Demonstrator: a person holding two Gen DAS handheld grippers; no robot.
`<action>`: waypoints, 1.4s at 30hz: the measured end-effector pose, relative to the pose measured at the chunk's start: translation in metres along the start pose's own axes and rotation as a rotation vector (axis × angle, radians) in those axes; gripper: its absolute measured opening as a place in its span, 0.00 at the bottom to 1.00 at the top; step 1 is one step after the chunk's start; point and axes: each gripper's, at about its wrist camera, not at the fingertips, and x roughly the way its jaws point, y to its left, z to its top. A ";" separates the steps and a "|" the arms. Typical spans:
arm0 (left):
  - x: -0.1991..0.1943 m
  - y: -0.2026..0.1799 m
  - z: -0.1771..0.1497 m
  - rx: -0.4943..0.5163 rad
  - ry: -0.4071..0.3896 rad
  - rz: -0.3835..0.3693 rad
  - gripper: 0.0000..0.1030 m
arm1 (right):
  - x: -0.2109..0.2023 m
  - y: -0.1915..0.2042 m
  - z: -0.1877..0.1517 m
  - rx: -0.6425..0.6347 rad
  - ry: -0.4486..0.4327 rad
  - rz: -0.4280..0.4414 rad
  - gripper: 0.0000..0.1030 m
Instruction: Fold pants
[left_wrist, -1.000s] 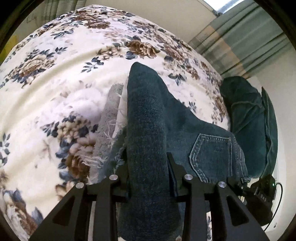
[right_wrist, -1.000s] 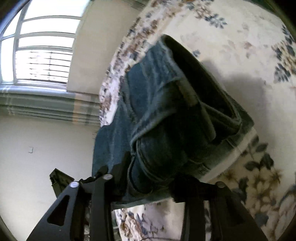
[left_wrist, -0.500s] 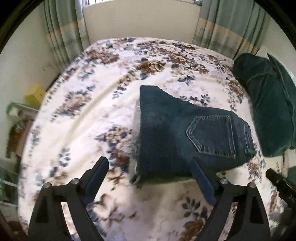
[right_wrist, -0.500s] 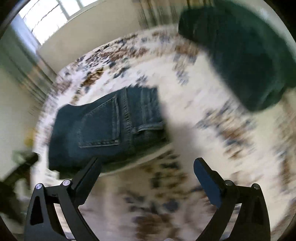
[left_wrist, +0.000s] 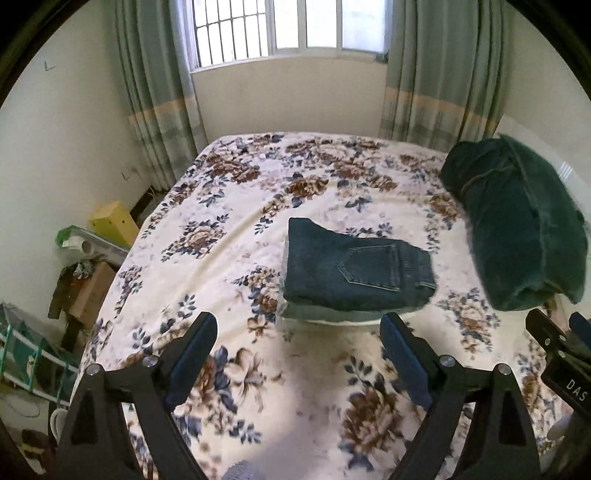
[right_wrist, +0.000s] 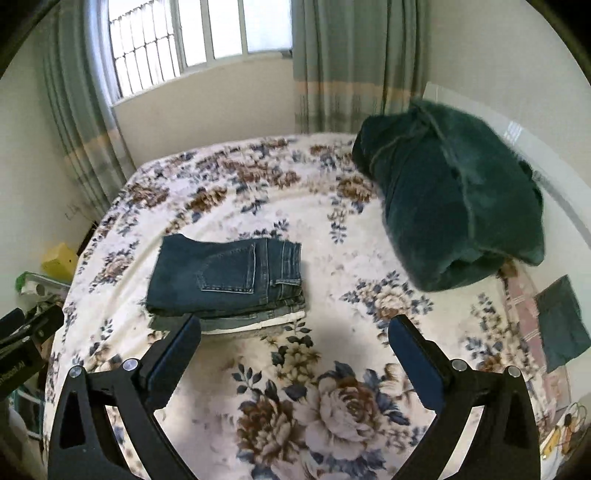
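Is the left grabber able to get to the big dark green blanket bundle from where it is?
Probably yes. The left gripper is open and holds nothing, and only flowery bedspread lies between it and the green bundle. It must swing right, passing the folded jeans and the right gripper.

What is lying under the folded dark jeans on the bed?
Under the folded dark jeans, edges of paler folded fabric show, resting on the floral bedspread. What those layers are stays covered.

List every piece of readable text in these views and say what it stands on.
"DAS": white letters, cut off at the frame edge, on the black body of the right gripper seen from the left wrist view.
Pale lettering on the left gripper body in the right wrist view: too blurred to read.
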 end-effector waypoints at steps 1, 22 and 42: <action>-0.014 -0.001 -0.004 -0.003 -0.007 0.003 0.87 | -0.018 -0.002 -0.003 -0.009 -0.013 0.005 1.00; -0.257 -0.015 -0.079 -0.021 -0.199 0.031 0.87 | -0.327 -0.050 -0.082 -0.099 -0.198 0.134 1.00; -0.298 -0.002 -0.099 -0.032 -0.250 0.022 0.99 | -0.397 -0.046 -0.096 -0.099 -0.235 0.135 1.00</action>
